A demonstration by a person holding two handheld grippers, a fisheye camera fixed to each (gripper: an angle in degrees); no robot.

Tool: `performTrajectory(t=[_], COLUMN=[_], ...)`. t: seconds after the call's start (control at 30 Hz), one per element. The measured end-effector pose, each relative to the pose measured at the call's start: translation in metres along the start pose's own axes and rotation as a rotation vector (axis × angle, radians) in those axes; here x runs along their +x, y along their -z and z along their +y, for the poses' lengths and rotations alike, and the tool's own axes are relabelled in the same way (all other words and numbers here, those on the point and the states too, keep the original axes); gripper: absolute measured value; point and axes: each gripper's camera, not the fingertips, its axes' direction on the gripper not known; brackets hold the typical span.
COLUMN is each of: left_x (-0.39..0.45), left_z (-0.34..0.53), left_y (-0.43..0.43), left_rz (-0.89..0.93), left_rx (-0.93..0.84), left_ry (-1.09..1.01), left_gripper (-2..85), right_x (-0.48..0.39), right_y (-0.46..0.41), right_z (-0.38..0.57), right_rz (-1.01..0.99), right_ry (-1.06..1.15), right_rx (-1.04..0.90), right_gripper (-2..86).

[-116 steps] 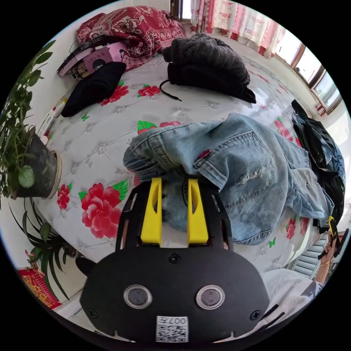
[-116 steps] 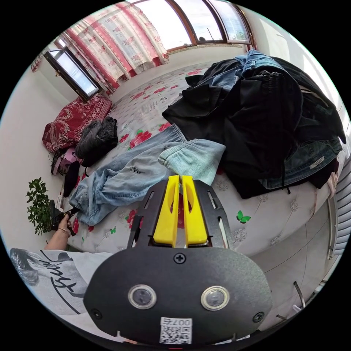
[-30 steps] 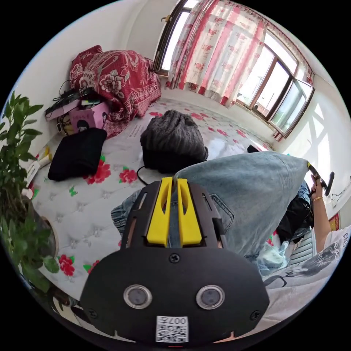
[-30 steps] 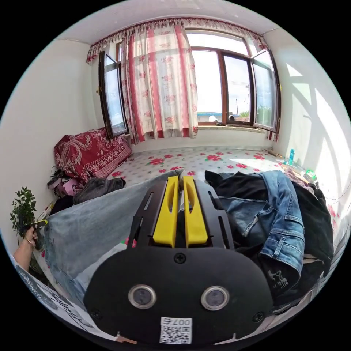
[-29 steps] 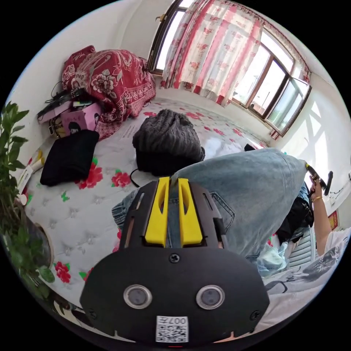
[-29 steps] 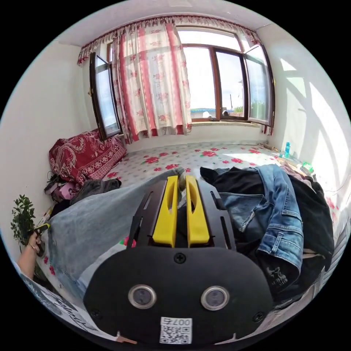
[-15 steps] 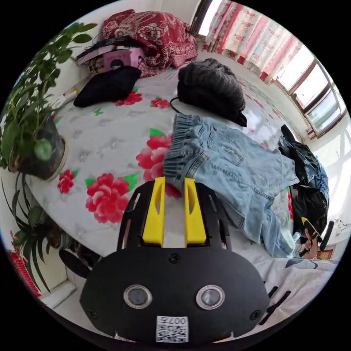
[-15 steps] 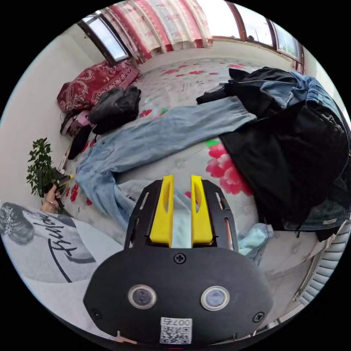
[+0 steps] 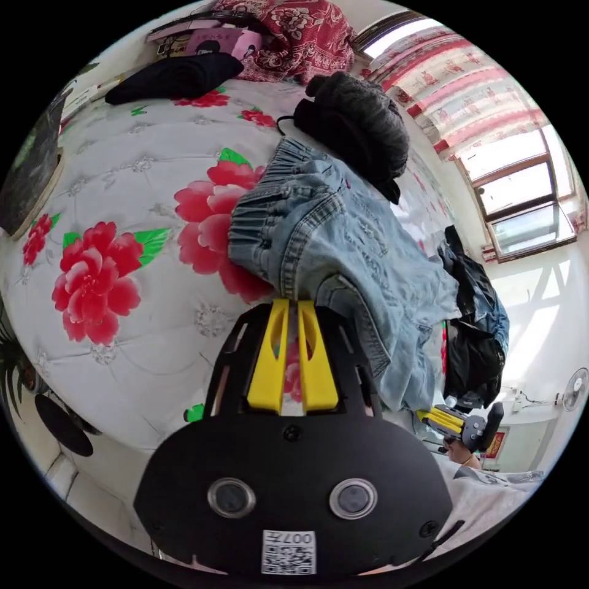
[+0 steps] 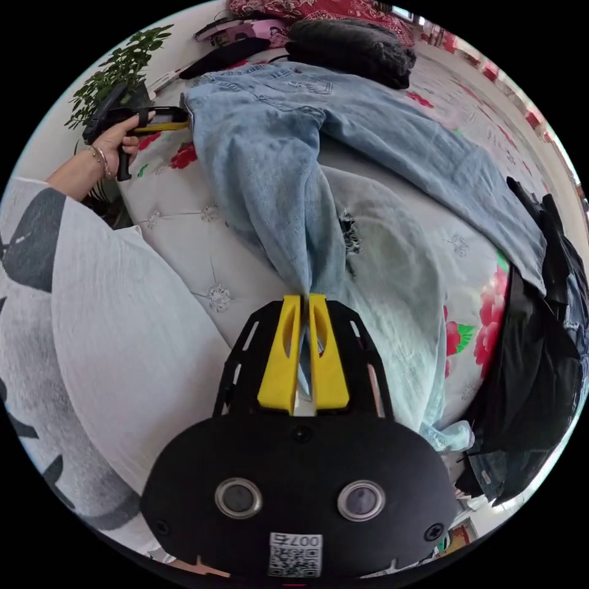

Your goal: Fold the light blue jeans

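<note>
On the floral bed [image 9: 141,172], faded ripped light blue jeans [image 10: 276,178] sprawl; both tools [image 9: 292,302] [image 10: 305,297] pinch denim.

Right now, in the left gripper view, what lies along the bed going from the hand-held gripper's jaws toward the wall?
Hand-held gripper → light blue jeans → grey knitted garment → red patterned bedding

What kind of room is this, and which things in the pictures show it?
Most likely a bedroom in a home. The light blue jeans lie on a wide quilted flowered mattress, a bundled red quilt sits at its far end, and flowered curtains hang at the window.
</note>
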Motion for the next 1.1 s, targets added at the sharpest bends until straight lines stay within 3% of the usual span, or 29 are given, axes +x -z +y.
performTrajectory(t=[0.17,0.23,0.37,0.47,0.6,0.7,0.87,0.97,1.1], left_x=[0.062,0.089,0.14,0.146,0.125,0.088,0.067,0.087,0.112], left_z=[-0.03,-0.052,-0.116,-0.133,-0.081,-0.042,-0.047,-0.071,-0.099], left_y=[0.063,0.08,0.049,-0.006,0.016,0.034,0.037,0.024,-0.03], left_rz=[0.064,0.062,0.121,-0.051,-0.126,-0.1,-0.056,-0.048,-0.169], left_rx=[0.111,0.116,0.071,-0.138,-0.004,0.053,0.039,0.033,-0.126], left_ry=[-0.298,-0.38,-0.44,-0.388,-0.439,-0.404,-0.339,-0.375,-0.403], left_gripper=[-0.3,0.1,4.7,6.3,5.2,5.7,8.8,10.6,9.6], right_x=[0.034,0.062,0.128,0.146,0.108,0.087,0.08,0.082,0.076], right_y=[0.084,0.114,0.135,0.117,0.099,0.079,0.068,0.071,0.055], right_z=[0.016,0.023,0.03,0.031,0.069,0.117,0.183,0.21,0.233], right_rz=[-0.121,-0.11,0.222,0.149,0.127,0.173,0.236,0.176,0.15], right_ry=[0.044,-0.067,-0.581,-0.685,-0.587,-0.648,-0.828,-0.883,-0.933], right_rx=[0.191,0.297,0.414,0.347,0.344,0.323,0.293,0.292,0.281], right_gripper=[0.4,0.3,0.6,2.4,5.5,7.6,10.9,11.9,11.9])
